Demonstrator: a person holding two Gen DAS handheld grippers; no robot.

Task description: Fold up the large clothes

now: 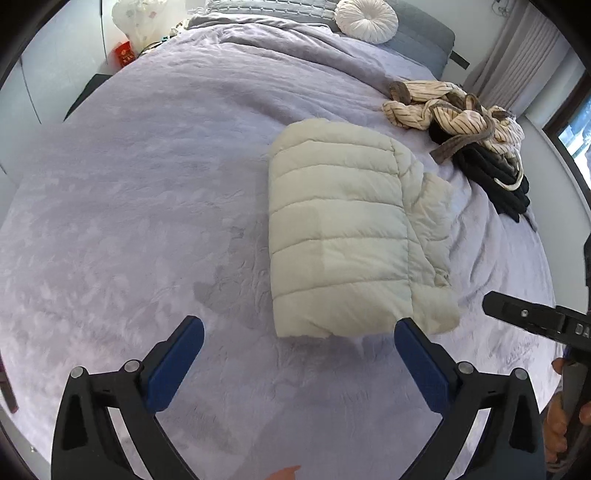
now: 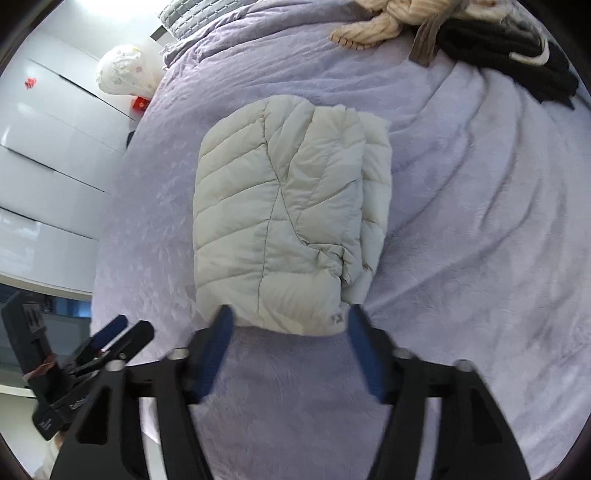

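A cream quilted puffer jacket (image 1: pixel 340 229) (image 2: pixel 280 206) lies folded into a compact rectangle on the lilac fleece bed cover (image 1: pixel 129 184) (image 2: pixel 461 221). My left gripper (image 1: pixel 299 326) hovers over the bed with its blue pads wide apart, and the jacket's near edge lies just beyond its right fingertip. My right gripper (image 2: pixel 290 314) is open too. The jacket's near edge shows between its tips, but the pads do not press on it. Each gripper also shows in the other's view: the right gripper (image 1: pixel 535 321) at the right edge, the left gripper (image 2: pixel 122 332) at the lower left.
A loose pile of cream striped and black clothes (image 1: pixel 461 118) (image 2: pixel 480 37) lies at the bed's far right. A round white cushion (image 1: pixel 365 18) sits by the headboard. A white wardrobe (image 2: pixel 44 147) and a white bag (image 2: pixel 122 70) stand left of the bed, with curtains (image 1: pixel 517 55) on the right.
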